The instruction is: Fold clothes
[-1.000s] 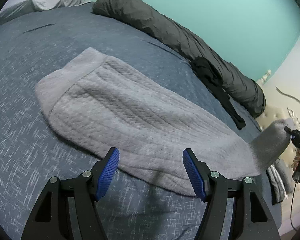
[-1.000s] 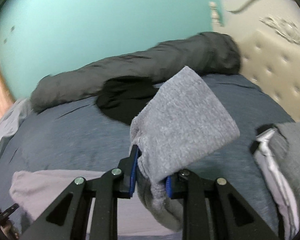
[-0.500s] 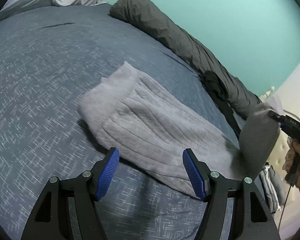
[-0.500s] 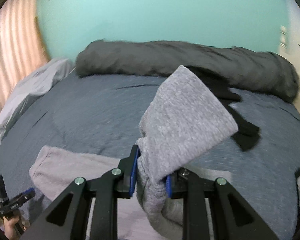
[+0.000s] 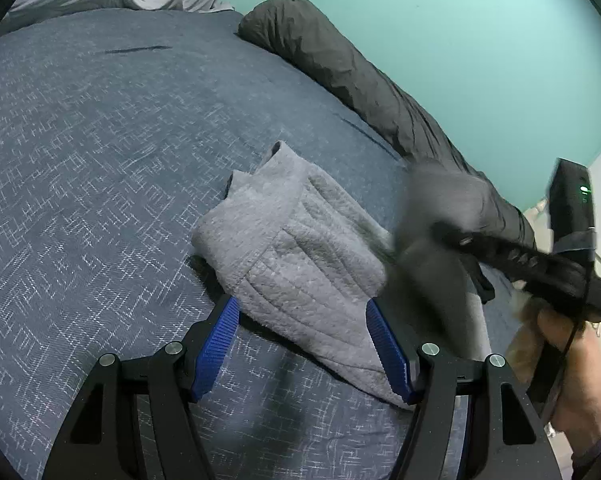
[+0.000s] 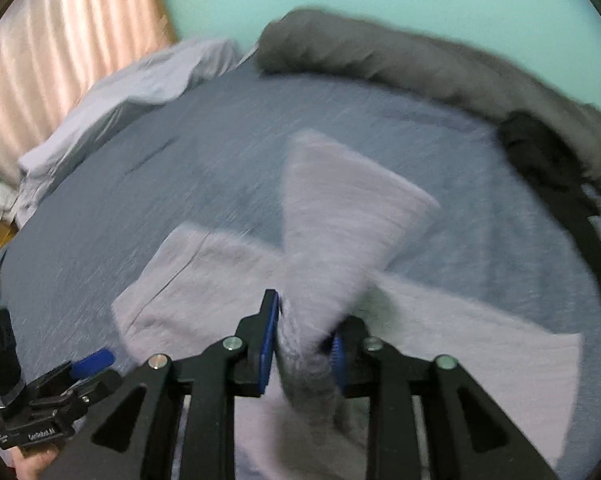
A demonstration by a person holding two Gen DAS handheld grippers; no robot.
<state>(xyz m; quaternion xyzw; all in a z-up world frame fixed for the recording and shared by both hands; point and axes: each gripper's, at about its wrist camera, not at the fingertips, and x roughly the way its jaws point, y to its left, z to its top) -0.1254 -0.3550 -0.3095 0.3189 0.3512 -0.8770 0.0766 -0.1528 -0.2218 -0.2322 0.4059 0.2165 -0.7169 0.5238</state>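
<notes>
Item: grey quilted sweater (image 5: 300, 268), lying on the blue patterned bed cover (image 5: 100, 160); body flat, one cuffed end raised.

Right gripper (image 6: 306, 350): fingers (image 6: 269, 340) clamped on the grey ribbed cuff end (image 6: 340, 224), which stands up above the body of the garment. View blurred; the exact bite on the cloth cannot be made out.

Left gripper (image 5: 304, 348): fingers (image 5: 216, 340) apart, nothing between them, hovering at the near edge of the sweater.

Step in hand, as judged: carrying the held end across the body to lay a fold.

Handling notes:
- Keep the cuff high enough that the trailing cloth does not drag and bunch the layer beneath.
- Aim the end at the far hem (image 5: 260, 184), edges matched.
- The left gripper could pin the near edge so the body does not slide.
- Lower before letting go.

Adjacent: dark grey rolled duvet (image 5: 360, 80), black garment (image 6: 560, 184) beside it.
</notes>
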